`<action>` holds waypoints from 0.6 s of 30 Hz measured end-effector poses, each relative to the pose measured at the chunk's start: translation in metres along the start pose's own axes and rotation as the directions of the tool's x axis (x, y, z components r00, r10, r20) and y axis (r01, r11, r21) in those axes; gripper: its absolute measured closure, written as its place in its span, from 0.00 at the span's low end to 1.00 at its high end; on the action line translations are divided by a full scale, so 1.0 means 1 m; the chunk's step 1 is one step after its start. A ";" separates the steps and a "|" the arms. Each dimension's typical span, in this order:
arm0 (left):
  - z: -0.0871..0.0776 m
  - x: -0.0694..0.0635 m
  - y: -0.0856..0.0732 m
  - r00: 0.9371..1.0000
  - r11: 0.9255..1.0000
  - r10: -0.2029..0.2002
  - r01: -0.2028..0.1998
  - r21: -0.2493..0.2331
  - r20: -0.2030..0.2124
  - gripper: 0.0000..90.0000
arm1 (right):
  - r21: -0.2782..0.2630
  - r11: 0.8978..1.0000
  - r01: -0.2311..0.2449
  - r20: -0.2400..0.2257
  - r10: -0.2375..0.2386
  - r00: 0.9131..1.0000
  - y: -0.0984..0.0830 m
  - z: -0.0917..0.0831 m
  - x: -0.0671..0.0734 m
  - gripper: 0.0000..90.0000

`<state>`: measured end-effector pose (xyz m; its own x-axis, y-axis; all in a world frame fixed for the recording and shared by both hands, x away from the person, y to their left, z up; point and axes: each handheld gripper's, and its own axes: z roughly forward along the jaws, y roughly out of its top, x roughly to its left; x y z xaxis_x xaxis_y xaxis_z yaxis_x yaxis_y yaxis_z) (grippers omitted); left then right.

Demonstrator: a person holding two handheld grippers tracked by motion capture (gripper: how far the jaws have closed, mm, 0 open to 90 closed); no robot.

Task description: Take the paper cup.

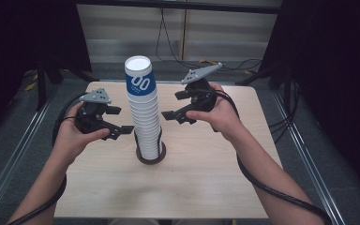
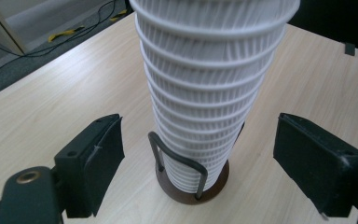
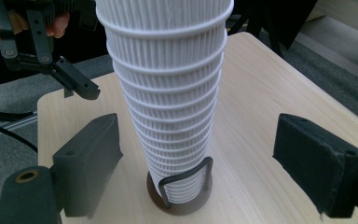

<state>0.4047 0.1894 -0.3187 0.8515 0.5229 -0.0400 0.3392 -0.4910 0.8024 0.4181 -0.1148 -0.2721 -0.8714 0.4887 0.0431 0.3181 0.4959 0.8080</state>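
Observation:
A tall stack of white ribbed paper cups [image 1: 146, 115] stands upright in a round dark holder [image 1: 150, 156] with wire loops at mid-table. The top cup carries a blue band [image 1: 140, 84]. My left gripper [image 1: 120, 120] is open just left of the stack's lower half, its jaws pointing at it. My right gripper [image 1: 174, 105] is open on the stack's right at mid-height, also apart from it. In the left gripper view the cup stack [image 2: 209, 88] rises between the spread jaws. In the right gripper view the cup stack [image 3: 168, 93] does the same, with the left gripper [image 3: 77, 84] behind it.
The light wooden table [image 1: 206, 168] has bare surface in front of and beside the holder. Metal rails [image 1: 14, 154] run along both sides of the table. Cables [image 1: 201, 61] lie on the floor beyond the far edge.

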 end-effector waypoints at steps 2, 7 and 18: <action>-0.001 0.000 0.003 1.000 1.000 0.027 -0.026 0.017 -0.008 0.18 | -0.003 1.000 0.006 0.003 -0.006 1.000 0.002 0.000 0.000 0.15; -0.003 0.001 0.011 1.000 1.000 0.020 -0.020 -0.008 -0.005 0.17 | -0.022 1.000 -0.005 -0.006 0.005 1.000 0.013 0.000 -0.001 0.15; -0.006 -0.001 0.030 0.999 0.998 0.047 -0.047 -0.042 -0.007 0.18 | -0.037 0.999 0.023 0.001 -0.023 1.000 0.038 0.006 0.004 0.15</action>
<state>0.4119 0.1781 -0.2908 0.8635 0.5044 0.0018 0.2819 -0.4854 0.8276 0.4285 -0.0898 -0.2444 -0.8781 0.4778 0.0245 0.2843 0.4799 0.8300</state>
